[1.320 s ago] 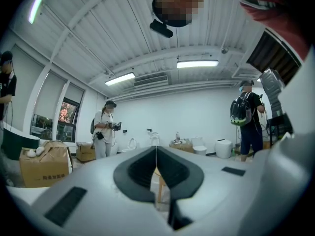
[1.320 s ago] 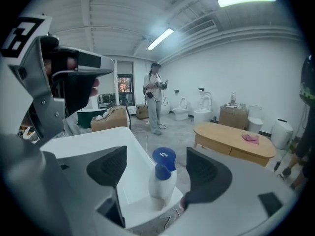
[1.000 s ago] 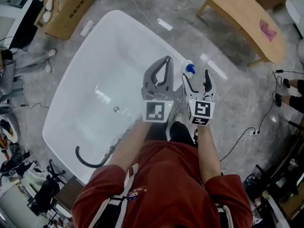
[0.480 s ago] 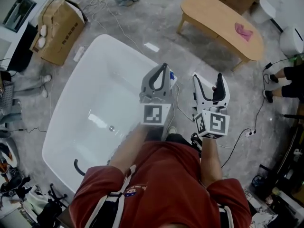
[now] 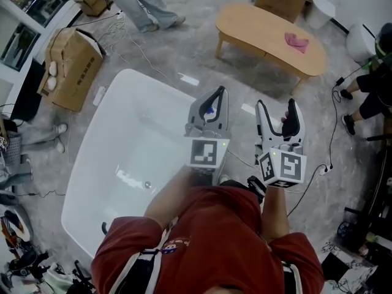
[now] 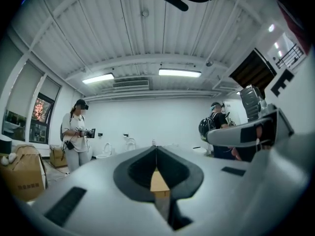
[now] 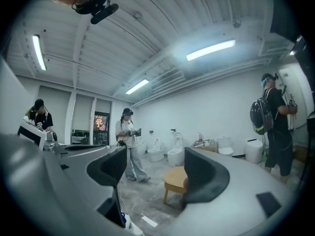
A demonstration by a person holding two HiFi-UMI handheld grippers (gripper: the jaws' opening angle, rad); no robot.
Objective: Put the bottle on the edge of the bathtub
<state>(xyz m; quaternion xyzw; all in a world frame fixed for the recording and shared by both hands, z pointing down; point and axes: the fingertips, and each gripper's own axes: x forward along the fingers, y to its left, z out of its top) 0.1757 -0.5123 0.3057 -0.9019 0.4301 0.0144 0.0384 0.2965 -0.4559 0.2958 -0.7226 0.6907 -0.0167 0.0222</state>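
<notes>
Both grippers have lifted away since a second ago. The left gripper is pinched shut on nothing, and the right gripper is wide open and empty. The bottle sits on the bathtub edge just below the left one, so it looks basically done to me.

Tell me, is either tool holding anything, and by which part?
Nothing is held: the left gripper has its jaws closed together, empty; the right gripper has its jaws apart, empty.
</notes>
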